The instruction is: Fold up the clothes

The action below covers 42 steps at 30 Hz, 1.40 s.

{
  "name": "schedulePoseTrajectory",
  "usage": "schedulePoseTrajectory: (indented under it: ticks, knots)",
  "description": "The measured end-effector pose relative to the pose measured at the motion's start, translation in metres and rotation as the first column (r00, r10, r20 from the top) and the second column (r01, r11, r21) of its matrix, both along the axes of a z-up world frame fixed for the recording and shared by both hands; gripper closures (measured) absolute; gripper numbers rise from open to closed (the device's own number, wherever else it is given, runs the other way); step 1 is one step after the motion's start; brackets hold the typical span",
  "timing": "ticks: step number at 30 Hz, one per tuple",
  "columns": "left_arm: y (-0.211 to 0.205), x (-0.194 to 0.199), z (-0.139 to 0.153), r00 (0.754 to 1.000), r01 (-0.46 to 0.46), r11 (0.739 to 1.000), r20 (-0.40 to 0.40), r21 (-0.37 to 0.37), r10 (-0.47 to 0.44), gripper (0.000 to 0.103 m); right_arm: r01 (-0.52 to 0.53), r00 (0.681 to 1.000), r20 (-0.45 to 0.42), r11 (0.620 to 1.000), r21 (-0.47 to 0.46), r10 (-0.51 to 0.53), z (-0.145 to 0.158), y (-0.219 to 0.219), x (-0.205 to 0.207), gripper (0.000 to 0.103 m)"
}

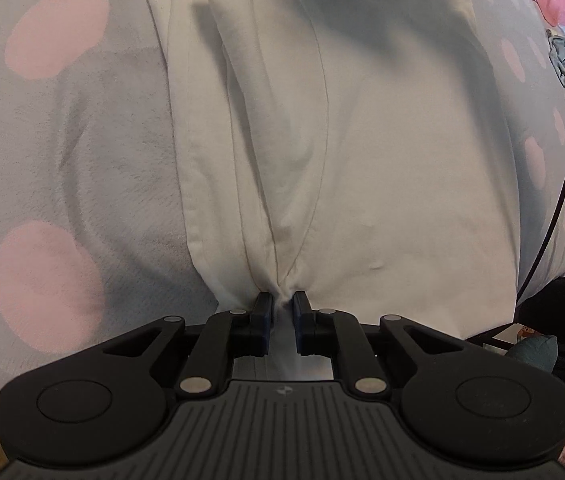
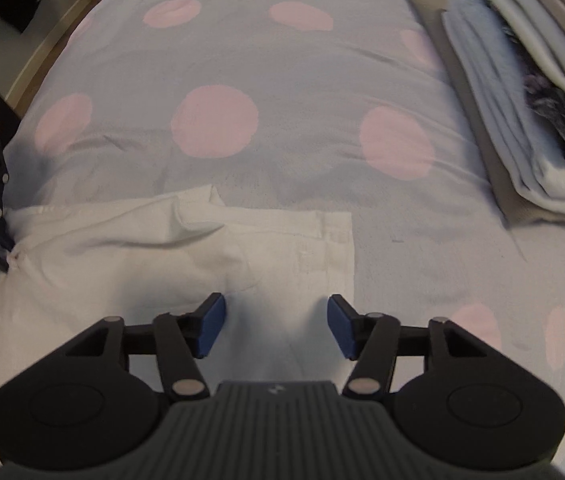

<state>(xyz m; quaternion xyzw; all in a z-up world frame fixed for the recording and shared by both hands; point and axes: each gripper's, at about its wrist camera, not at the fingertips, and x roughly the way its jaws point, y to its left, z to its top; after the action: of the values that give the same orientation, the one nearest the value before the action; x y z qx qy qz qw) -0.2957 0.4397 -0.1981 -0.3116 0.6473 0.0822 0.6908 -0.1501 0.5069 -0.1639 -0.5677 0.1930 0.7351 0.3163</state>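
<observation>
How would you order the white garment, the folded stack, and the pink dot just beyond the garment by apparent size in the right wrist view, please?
1. white garment
2. folded stack, partly cut off, so its rank is unsure
3. pink dot

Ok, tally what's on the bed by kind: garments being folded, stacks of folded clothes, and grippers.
White garment: 1
Stack of folded clothes: 1
Grippers: 2, left gripper pinching the garment, right gripper open above it
Total: 4
</observation>
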Motion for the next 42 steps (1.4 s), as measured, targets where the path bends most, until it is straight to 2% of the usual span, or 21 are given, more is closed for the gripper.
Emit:
schedulePoseTrajectory:
  ticks: [5, 10, 12, 13, 14, 16, 18, 21, 26, 29, 32, 35, 39, 41, 42]
  knots:
    - [-0.001, 0.002, 0.0, 1.0, 0.008, 1.0, -0.004, 0.011, -0.008, 0.093, -0.008, 0.999, -0.039, 1.0, -0.015, 0.007, -0.01, 0.005, 0.005, 0.04]
    - [-0.008, 0.004, 0.002, 1.0, -0.005, 1.0, 0.002, 0.031, 0.005, 0.094, 0.094, 0.993, -0.068, 0.995, -0.044, -0.097, -0.015, 0.006, 0.01, 0.041]
    - [-0.022, -0.001, 0.002, 1.0, -0.02, 0.999, 0.012, 0.049, 0.019, 0.094, 0.118, 0.989, -0.078, 0.992, -0.053, -0.122, -0.016, 0.001, 0.007, 0.055]
    - [-0.037, -0.006, 0.002, 0.999, -0.029, 0.998, 0.021, 0.059, 0.028, 0.094, 0.108, 0.991, -0.076, 0.993, -0.045, -0.111, -0.015, -0.005, 0.004, 0.067]
    - [-0.039, -0.009, 0.005, 0.999, -0.04, 0.997, 0.031, 0.066, 0.038, 0.094, 0.096, 0.993, -0.068, 0.995, -0.031, -0.098, -0.013, -0.01, 0.0, 0.074]
    - [-0.044, -0.016, 0.012, 0.997, -0.059, 0.996, 0.053, 0.074, 0.056, 0.095, 0.074, 0.997, -0.039, 0.997, 0.01, -0.073, -0.008, -0.022, -0.007, 0.082]
    - [-0.045, -0.023, 0.019, 0.995, -0.077, 0.994, 0.076, 0.08, 0.071, 0.096, 0.088, 0.996, -0.037, 0.995, 0.041, -0.086, -0.001, -0.031, -0.007, 0.086]
    - [-0.04, -0.025, 0.033, 0.989, -0.093, 0.992, 0.121, 0.081, 0.083, 0.096, 0.133, 0.99, -0.057, 0.988, 0.075, -0.128, 0.013, -0.038, -0.002, 0.086]
    - [-0.034, -0.043, 0.062, 0.974, -0.139, 0.984, 0.196, 0.112, 0.115, 0.097, 0.141, 0.99, -0.042, 0.981, 0.137, -0.136, 0.034, -0.047, -0.001, 0.088]
    - [-0.015, -0.048, 0.064, 0.966, -0.189, 0.973, 0.206, 0.133, 0.159, 0.097, 0.171, 0.985, -0.057, 0.972, 0.161, -0.164, 0.045, -0.041, 0.0, 0.089]
    - [-0.004, -0.043, 0.052, 0.969, -0.193, 0.974, 0.178, 0.116, 0.171, 0.097, 0.173, 0.985, -0.051, 0.975, 0.138, -0.168, 0.04, -0.027, -0.005, 0.089]
    - [0.006, -0.036, 0.035, 0.976, -0.19, 0.975, 0.13, 0.118, 0.175, 0.097, 0.164, 0.986, -0.008, 0.98, 0.111, -0.164, 0.019, -0.017, -0.015, 0.088]
    - [0.006, -0.03, 0.015, 0.983, -0.172, 0.978, 0.08, 0.119, 0.163, 0.094, 0.202, 0.979, 0.003, 0.973, 0.107, -0.204, 0.001, -0.009, -0.019, 0.087]
    - [0.003, -0.026, 0.013, 0.984, -0.17, 0.978, 0.072, 0.124, 0.162, 0.092, 0.222, 0.975, 0.007, 0.968, 0.12, -0.224, -0.002, -0.009, -0.018, 0.081]
    - [0.002, -0.024, 0.012, 0.985, -0.169, 0.978, 0.069, 0.126, 0.161, 0.089, 0.24, 0.97, 0.006, 0.962, 0.132, -0.243, 0.0, -0.01, -0.016, 0.069]
